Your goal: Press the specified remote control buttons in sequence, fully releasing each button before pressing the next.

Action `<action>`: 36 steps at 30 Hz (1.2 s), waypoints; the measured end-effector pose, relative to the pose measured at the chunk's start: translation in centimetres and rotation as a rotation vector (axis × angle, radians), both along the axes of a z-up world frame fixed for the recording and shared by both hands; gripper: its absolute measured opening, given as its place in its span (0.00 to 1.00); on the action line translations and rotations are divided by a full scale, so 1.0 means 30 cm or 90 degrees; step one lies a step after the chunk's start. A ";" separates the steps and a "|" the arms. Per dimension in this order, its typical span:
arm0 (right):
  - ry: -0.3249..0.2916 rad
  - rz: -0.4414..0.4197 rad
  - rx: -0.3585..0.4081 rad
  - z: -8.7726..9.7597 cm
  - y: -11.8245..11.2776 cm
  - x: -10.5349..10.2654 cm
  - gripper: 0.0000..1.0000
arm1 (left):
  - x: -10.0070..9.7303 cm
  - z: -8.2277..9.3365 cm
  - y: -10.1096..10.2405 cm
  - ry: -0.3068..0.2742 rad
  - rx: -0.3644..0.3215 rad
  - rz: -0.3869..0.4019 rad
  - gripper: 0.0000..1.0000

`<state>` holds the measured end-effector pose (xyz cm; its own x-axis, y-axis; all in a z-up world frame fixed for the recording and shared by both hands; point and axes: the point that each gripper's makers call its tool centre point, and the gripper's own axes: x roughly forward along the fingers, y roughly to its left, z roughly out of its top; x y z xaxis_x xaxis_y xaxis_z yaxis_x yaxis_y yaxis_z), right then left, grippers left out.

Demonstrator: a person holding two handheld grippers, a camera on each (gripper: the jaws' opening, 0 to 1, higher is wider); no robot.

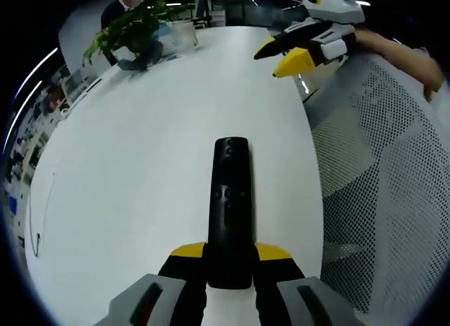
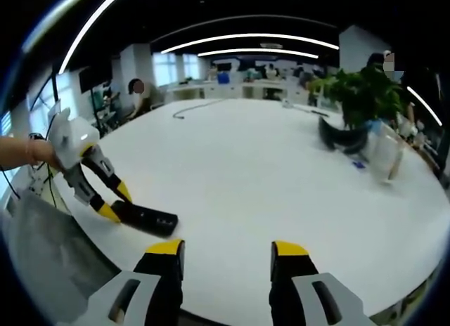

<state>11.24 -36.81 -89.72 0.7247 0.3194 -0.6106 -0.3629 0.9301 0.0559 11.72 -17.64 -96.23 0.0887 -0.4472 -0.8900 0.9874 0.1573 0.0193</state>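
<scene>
On the white table [image 1: 140, 164], left gripper [image 1: 230, 256] clamps the remote [image 1: 230, 199].

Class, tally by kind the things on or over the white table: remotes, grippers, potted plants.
Remote control: 1
Grippers: 2, left gripper shut on the remote, right gripper open above the table
Potted plant: 1
Total: 4

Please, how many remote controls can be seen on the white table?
1. The black remote control lies near the table edge, its near end held between the left gripper jaws; the right gripper view shows the same one. Others may lie outside both views.
</scene>
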 end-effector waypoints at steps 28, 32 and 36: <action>0.017 0.035 -0.013 -0.018 0.020 -0.008 0.44 | -0.043 0.002 0.005 0.001 0.000 0.020 0.24; 0.018 0.030 -0.005 -0.018 0.019 -0.008 0.43 | -0.049 0.002 0.006 0.001 -0.001 0.022 0.24; 0.022 0.037 -0.006 -0.022 0.026 -0.012 0.42 | -0.054 0.002 0.008 0.001 -0.008 0.027 0.24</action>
